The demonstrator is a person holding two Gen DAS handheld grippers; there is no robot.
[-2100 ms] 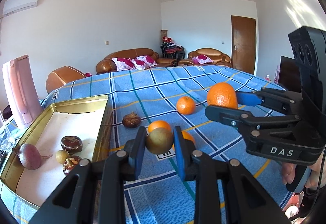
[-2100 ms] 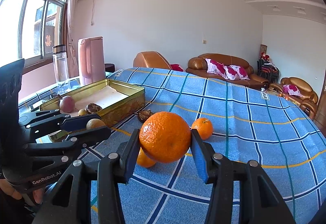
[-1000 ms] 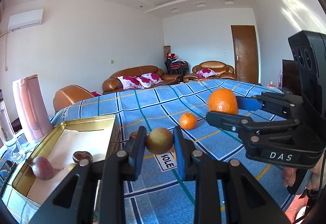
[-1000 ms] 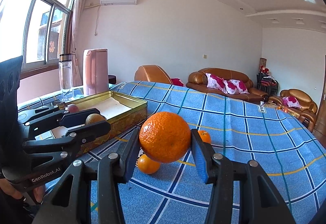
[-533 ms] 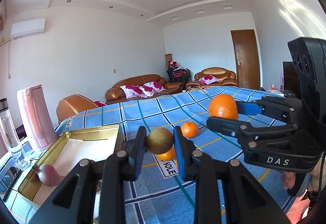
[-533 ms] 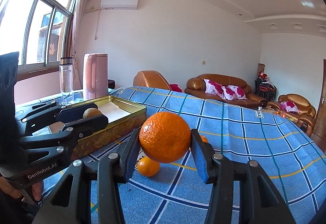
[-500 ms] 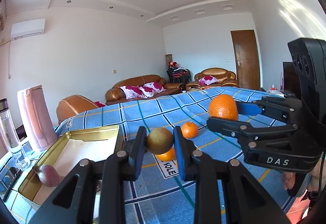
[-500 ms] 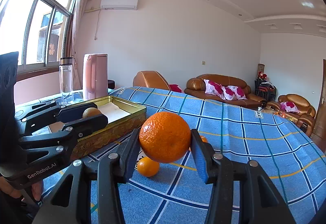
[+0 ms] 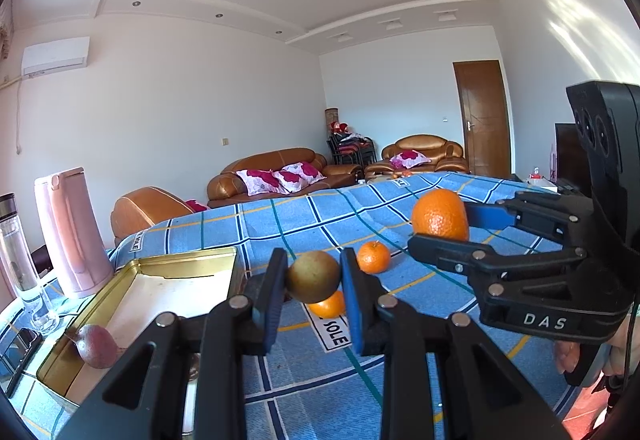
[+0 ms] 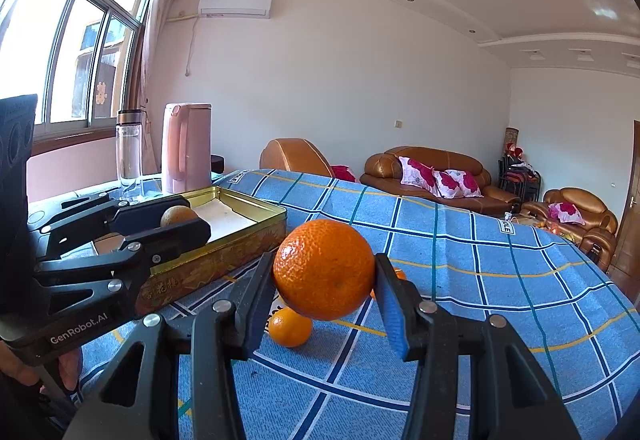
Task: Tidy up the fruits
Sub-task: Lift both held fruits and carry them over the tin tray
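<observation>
Fingers [image 10: 386, 304] of the right gripper [image 10: 324, 296] were clamped on a large round orange [image 10: 324, 270], held up off the blue checked cloth-covered surface [image 10: 480, 280]; fingers [image 9: 274, 288] of the left gripper [image 9: 313, 290] were closed on a small round brownish-green fruit [image 9: 313, 276], held above the surface just beside the rectangular gold metal tin [image 9: 120, 304]; the tin held a reddish pointed fruit [image 9: 96, 346] near its front corner; a tall pink jug [image 9: 70, 232] and a clear glass bottle [image 9: 18, 252] stood beyond the tin; two small mandarins [image 9: 373, 257] [image 9: 329, 307] lay on the surface between the grippers.
</observation>
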